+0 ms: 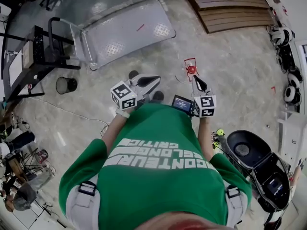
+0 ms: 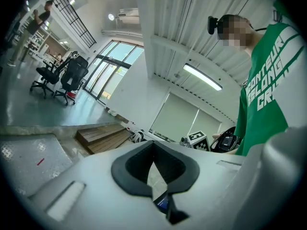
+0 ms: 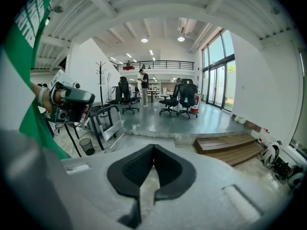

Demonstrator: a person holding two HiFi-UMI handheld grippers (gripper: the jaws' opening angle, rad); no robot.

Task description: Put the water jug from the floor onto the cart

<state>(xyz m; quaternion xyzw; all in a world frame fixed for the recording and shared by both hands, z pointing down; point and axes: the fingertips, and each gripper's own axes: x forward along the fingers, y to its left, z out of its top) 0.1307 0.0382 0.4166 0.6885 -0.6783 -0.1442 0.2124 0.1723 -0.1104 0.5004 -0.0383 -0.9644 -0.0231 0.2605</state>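
Bare floor (image 1: pixel 225 71) lies open ahead of both sets of fingers. Small red-topped object (image 1: pixel 191 69) sits just beyond right gripper (image 1: pixel 195 76) fingers. Cart (image 1: pixel 129 32) stands ahead-left of left gripper (image 1: pixel 156 79) fingers, deck bare, handle at far left end. Further left: black frame (image 1: pixel 36 51), wastebasket (image 1: pixel 66 85). Far ahead-right: wooden steps (image 1: pixel 230 8).

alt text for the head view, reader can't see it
Seen from above, a person in a green shirt holds a left tool and a right tool, both shut and empty, out over a pale floor. A flat cart stands ahead to the left, wooden steps to the right, and a small red object lies just past the right tool.
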